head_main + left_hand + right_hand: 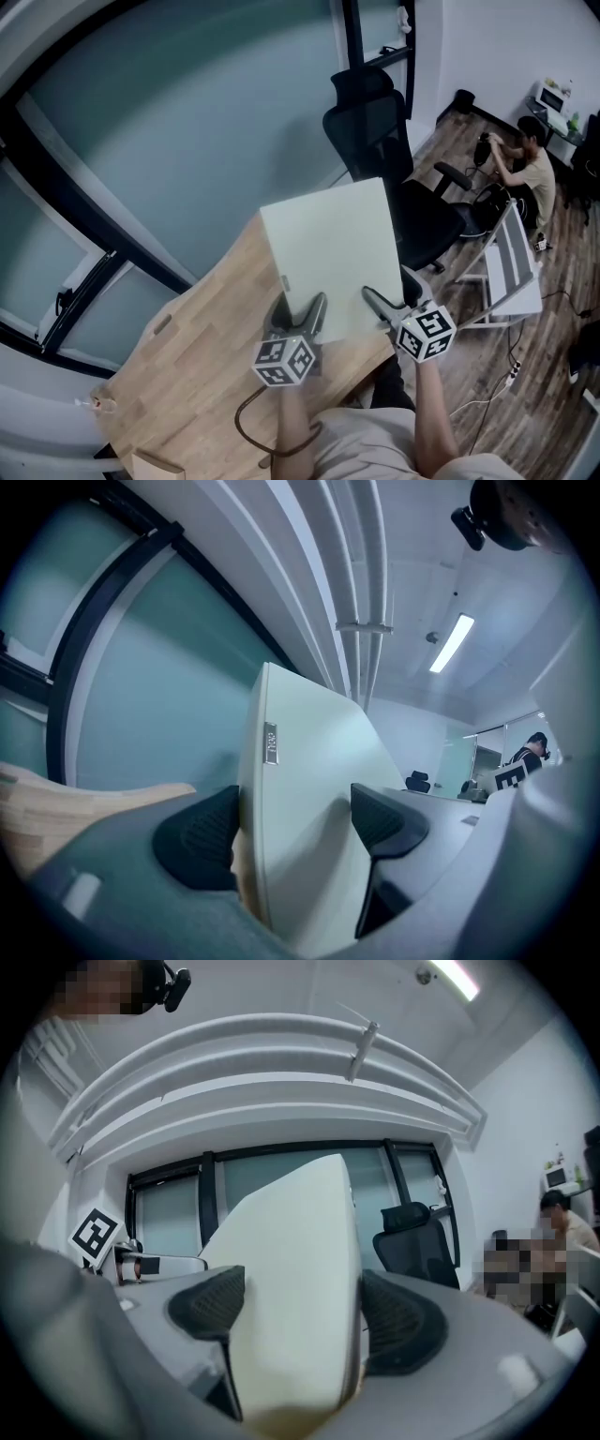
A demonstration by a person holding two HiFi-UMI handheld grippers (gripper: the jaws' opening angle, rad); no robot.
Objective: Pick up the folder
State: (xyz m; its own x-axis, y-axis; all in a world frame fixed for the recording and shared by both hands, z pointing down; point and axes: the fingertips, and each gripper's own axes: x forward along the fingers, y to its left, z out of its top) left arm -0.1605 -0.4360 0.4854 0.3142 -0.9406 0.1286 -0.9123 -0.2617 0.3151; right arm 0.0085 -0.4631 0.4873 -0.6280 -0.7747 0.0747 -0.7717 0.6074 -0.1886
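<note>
In the head view, mid-frame, the white folder (328,248) is lifted over the wooden table (187,375). The left gripper (302,306) and right gripper (389,294) clamp its lower edge.

The left gripper view alone shows a small grey label (270,742) on the folder's spine; its print is unreadable.

The right gripper view shows both pads pressing the folder, with an office chair (412,1241) to the right.

L gripper (300,314) & R gripper (390,300) both clamp folder (333,248) at near edge, over desk (202,375); chair (384,141) behind.
</note>
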